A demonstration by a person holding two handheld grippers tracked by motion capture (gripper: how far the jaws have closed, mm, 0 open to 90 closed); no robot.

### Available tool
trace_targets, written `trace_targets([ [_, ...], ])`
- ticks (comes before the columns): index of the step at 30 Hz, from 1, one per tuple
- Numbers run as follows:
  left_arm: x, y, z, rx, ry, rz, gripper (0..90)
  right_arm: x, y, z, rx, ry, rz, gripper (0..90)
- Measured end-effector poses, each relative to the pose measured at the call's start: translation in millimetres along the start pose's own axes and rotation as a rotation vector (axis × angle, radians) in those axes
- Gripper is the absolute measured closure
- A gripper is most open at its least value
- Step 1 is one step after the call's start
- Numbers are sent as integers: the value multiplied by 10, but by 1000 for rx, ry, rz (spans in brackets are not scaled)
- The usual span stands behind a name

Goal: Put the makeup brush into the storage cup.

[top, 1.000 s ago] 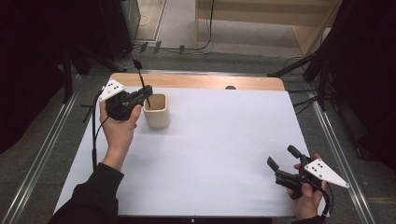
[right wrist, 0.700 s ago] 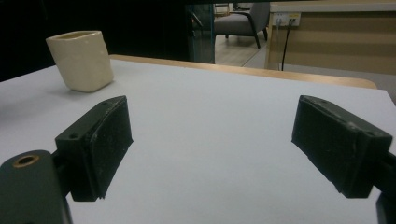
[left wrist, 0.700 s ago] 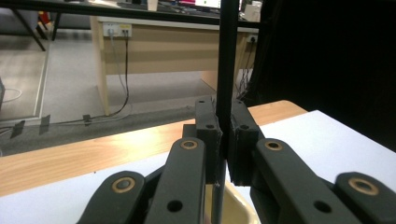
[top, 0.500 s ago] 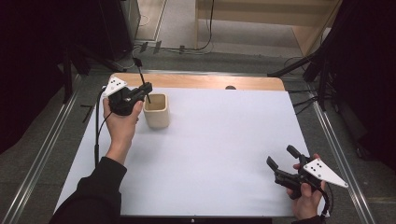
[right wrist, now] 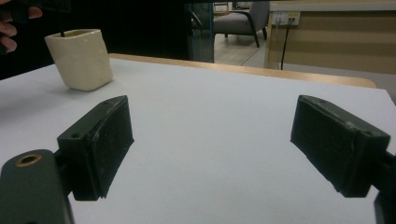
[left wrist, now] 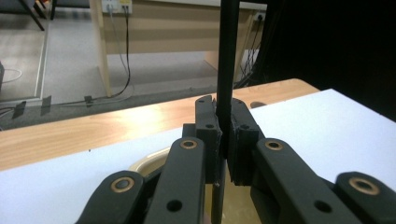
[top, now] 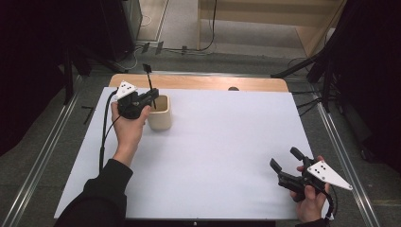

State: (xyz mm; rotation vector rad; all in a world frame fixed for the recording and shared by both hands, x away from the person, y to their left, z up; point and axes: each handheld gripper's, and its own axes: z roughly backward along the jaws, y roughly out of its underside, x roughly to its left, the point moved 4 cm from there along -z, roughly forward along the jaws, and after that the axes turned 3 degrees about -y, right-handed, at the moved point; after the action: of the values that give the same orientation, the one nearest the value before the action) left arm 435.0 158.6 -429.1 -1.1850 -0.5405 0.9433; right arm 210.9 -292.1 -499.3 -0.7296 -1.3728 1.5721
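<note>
My left gripper [top: 150,97] is shut on a thin black stick [top: 150,81] that stands nearly upright, its flat tip on top. It hangs over a cream cup [top: 160,113] at the back left of the white sheet [top: 217,142]. In the left gripper view the stick [left wrist: 229,56] is pinched between the jaws of the left gripper [left wrist: 226,109], and the cup's rim [left wrist: 147,161] lies just below. The stick's lower end [right wrist: 62,28] dips into the cup [right wrist: 80,58]. My right gripper [top: 283,157] rests open at the front right, its own view showing the right gripper [right wrist: 224,140] with nothing between the pads.
A wooden table edge [top: 208,82] with a small dark hole [top: 232,88] runs behind the sheet. Metal rails [top: 340,142] flank the table on both sides. Cables and a wooden cabinet [top: 255,14] lie on the floor beyond.
My left hand has sunk and shifted slightly right, bringing the stick down over the cup. The right hand has stayed put.
</note>
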Motion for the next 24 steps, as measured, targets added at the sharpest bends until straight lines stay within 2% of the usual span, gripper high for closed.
trace_targets([
  [12, 10, 158, -76, 53, -3, -1, 862, -1, 6, -5, 5, 0, -1, 134],
  [24, -4, 223, -114, 108, 2, 9, 863, -9, 7, -6, 3, 1, -6, 134],
])
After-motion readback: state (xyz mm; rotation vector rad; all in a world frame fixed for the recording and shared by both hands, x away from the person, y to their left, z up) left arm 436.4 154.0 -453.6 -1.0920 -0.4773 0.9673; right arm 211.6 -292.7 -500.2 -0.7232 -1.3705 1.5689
